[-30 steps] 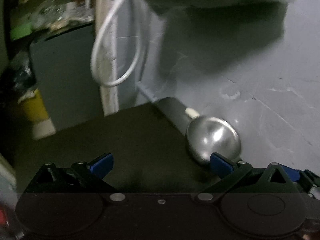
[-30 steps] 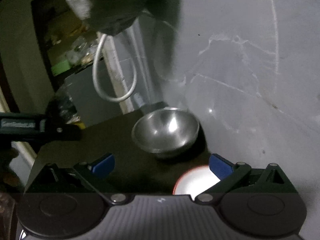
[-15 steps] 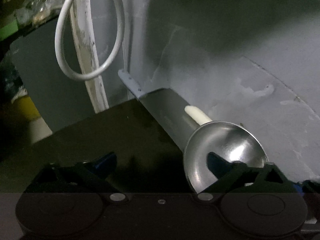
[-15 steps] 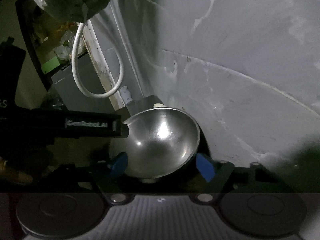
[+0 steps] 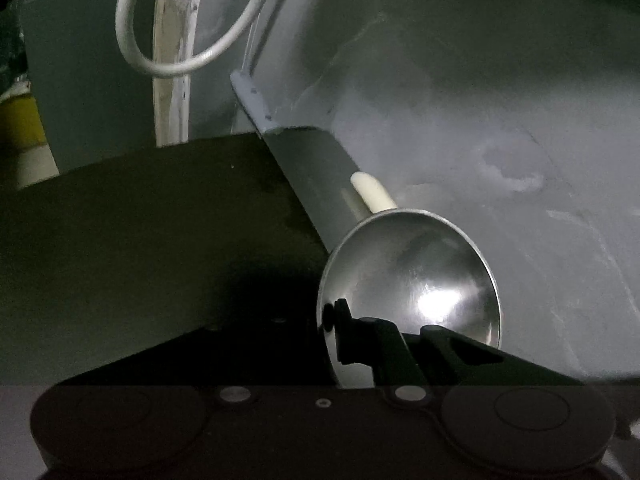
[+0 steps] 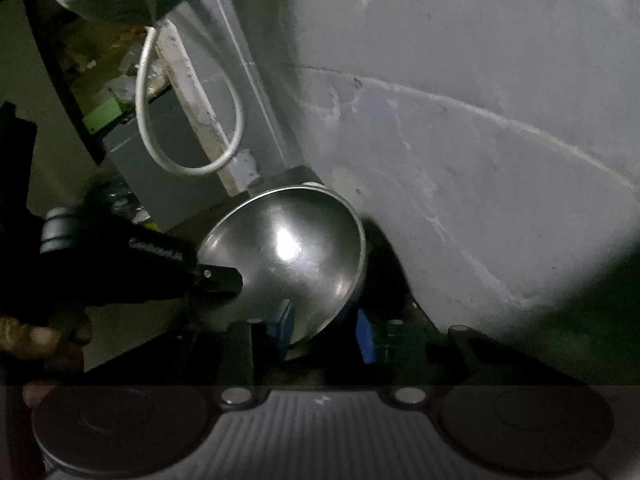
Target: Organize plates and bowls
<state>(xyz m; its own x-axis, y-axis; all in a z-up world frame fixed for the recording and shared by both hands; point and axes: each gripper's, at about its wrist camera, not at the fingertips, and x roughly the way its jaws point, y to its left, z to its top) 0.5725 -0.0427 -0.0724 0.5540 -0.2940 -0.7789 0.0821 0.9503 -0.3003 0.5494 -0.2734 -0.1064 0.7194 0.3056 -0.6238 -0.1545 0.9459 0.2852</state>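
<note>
- Holding the shiny metal bowl (image 6: 288,256) from two sides, both claws grip one bowl, and it tips up on its edge.
- The left claw (image 5: 340,332) is clamped tight on the bowl's rim. The thin rim sits right between its tips, and the bowl opens out ahead of it and to its right.
- The right claw (image 6: 326,330) has just been closing, and its blue pads (image 6: 366,336) now pinch the near edge of the bowl. The bowl rises just ahead of it, with one pad inside and one outside.
- The bowl is over the dark table (image 5: 152,232), close to the grey wall (image 6: 460,160). A small cream stick (image 5: 370,194) lies just past the bowl.
- A white cord (image 6: 188,160) hangs in a loop farther off, beyond the bowl.
- I think the job has only just begun. The bowl is picked up but not put away yet.
- No plates show, and no stack or shelf for them shows either, so all the tidying looks left to do.
- Some pale letters run along the side of the left claw, seen from the right one. They are too blurry to read.
</note>
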